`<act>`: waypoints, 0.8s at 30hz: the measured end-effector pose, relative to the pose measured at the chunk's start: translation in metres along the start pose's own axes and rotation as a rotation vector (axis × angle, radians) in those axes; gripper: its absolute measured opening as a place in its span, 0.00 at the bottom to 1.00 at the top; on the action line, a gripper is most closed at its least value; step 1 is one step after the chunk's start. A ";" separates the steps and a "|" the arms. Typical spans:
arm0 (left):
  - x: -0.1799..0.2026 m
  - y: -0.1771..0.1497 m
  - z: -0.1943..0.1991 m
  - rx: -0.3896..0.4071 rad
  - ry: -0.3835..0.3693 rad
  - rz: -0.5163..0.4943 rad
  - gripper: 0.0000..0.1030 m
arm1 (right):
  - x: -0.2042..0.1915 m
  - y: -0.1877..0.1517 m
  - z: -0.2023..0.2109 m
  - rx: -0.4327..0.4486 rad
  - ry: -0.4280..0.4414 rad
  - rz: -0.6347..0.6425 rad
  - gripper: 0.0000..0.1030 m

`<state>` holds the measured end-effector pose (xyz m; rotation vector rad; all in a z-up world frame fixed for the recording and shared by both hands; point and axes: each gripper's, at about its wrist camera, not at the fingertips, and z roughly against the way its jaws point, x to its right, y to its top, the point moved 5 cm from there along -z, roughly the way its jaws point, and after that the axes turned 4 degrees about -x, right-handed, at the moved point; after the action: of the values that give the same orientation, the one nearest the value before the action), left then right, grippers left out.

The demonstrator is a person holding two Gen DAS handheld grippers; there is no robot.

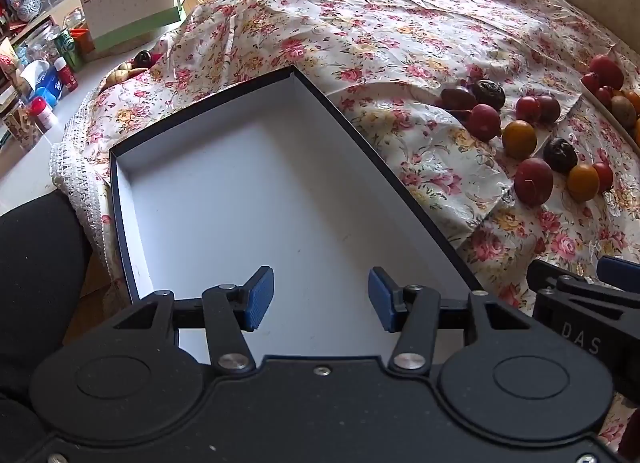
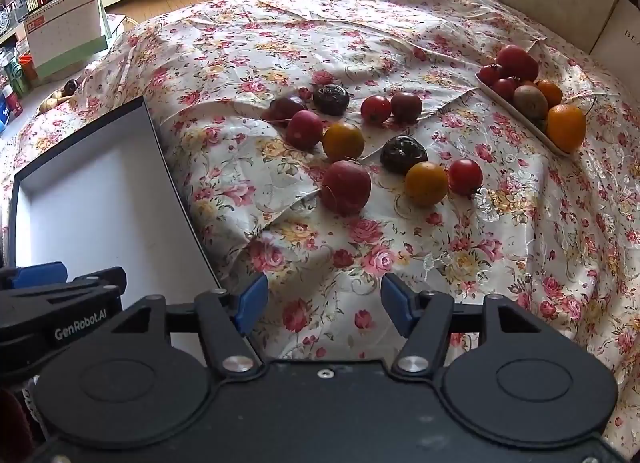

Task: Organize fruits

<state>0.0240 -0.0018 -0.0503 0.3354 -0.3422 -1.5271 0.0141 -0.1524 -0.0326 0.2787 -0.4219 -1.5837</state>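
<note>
Right now the left gripper [image 1: 321, 299] hovers wide apart, holding nothing, over the white floor of the dark-rimmed box [image 1: 120, 199]. Likewise the right gripper [image 2: 324, 305] gapes wide over the floral cloth [image 2: 400, 255], with the loose fruits [image 2: 346, 187] (red, yellow and near-black ones) at its twelve o'clock. At two o'clock sits a white dish [image 2: 486, 87] with more fruit.

Loose fruits [image 2: 346, 187], red, yellow and dark, lie scattered on the floral cloth [image 2: 400, 255]. More fill a tray [image 2: 520, 119] behind. The box [image 1: 248, 199] stands empty.
</note>
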 end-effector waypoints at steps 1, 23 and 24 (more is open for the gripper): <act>0.000 0.000 0.000 0.000 0.000 -0.001 0.56 | 0.000 0.000 0.000 0.000 0.000 0.000 0.63; 0.001 0.000 -0.002 -0.009 0.005 -0.005 0.56 | -0.001 -0.001 -0.001 -0.011 0.015 0.007 0.63; 0.001 0.000 -0.002 -0.009 0.005 -0.005 0.56 | -0.001 0.000 -0.001 -0.010 0.015 0.009 0.63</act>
<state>0.0251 -0.0026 -0.0515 0.3332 -0.3304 -1.5320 0.0142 -0.1513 -0.0339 0.2804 -0.4032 -1.5736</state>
